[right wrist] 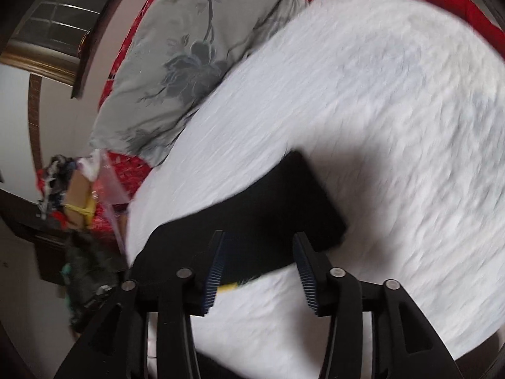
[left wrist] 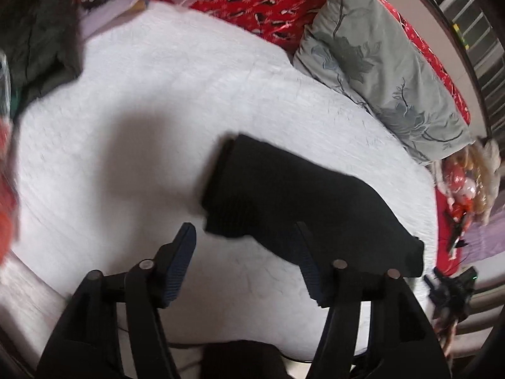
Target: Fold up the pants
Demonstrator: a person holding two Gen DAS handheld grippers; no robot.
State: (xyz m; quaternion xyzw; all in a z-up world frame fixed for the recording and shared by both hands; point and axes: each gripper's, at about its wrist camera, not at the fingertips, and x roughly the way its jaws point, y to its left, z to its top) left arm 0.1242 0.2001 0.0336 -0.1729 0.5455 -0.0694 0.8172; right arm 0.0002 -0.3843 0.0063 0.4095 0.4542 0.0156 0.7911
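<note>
2 hand-held grippers point(left wrist: 246, 243) point(right wrist: 258, 249) agape, empty; pants' point(left wrist: 300, 202) yellow tag point(right wrist: 228, 287), perhaps, right view only.

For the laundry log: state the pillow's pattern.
Grey pillow with darker floral print; clearest in left wrist view.

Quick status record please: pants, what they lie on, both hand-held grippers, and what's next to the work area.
pants: black pants, folded into a compact bundle, lying flat
surface: white bedcover
left hand-held gripper: jaws open, nothing between the pads, above the near edge of the pants
right hand-held gripper: jaws open, not gripping, pants just ahead of the fingertips
nearby: grey floral pillow beyond the pants; red patterned blanket at the far side
image quality: motion blur in both views
</note>
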